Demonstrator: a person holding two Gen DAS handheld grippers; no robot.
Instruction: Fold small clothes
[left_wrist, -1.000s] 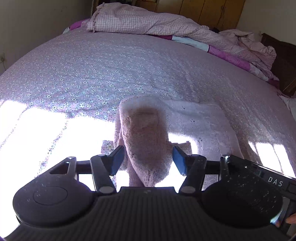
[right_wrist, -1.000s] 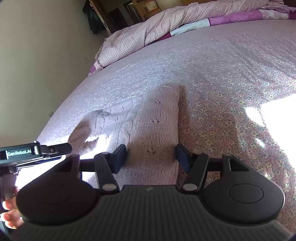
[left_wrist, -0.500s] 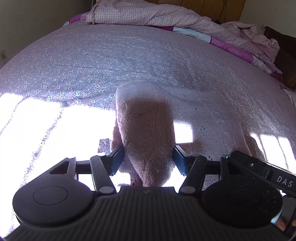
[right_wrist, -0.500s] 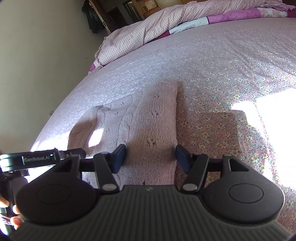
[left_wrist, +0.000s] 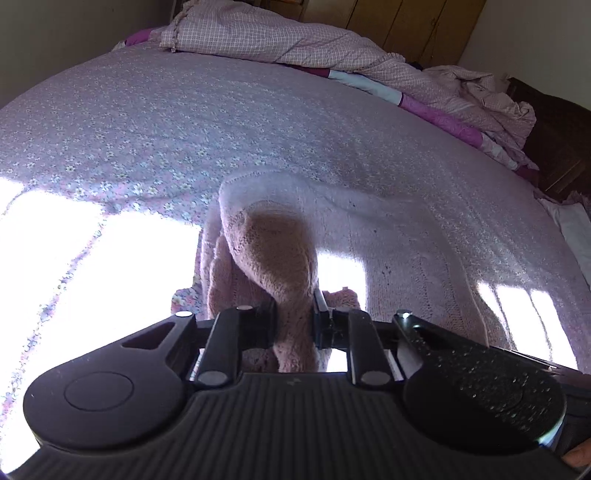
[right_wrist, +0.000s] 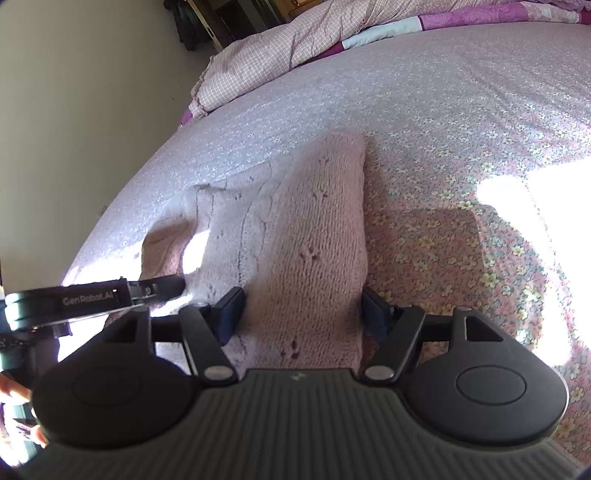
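A small pale pink knitted garment (left_wrist: 391, 236) lies on the flowered bedspread (left_wrist: 147, 122). My left gripper (left_wrist: 295, 317) is shut on its near left end, a bunched fold (left_wrist: 280, 258) that rises from the bed between the fingers. In the right wrist view the same garment (right_wrist: 295, 229) runs away from me. My right gripper (right_wrist: 301, 310) is open, with the garment's near right end lying between its fingers (right_wrist: 231, 308), which do not pinch it. The left gripper's body (right_wrist: 92, 299) shows at the left of that view.
A rumpled pink checked quilt (left_wrist: 280, 37) and purple bedding lie along the far side of the bed. A dark wooden headboard (left_wrist: 561, 144) stands at the right. A wall (right_wrist: 92, 92) runs along the bed's left side. Bright sun patches (left_wrist: 92, 266) fall on the near bedspread.
My left gripper has closed on the garment's near left end. The right gripper has stayed open and shifted slightly forward over the garment's right end.
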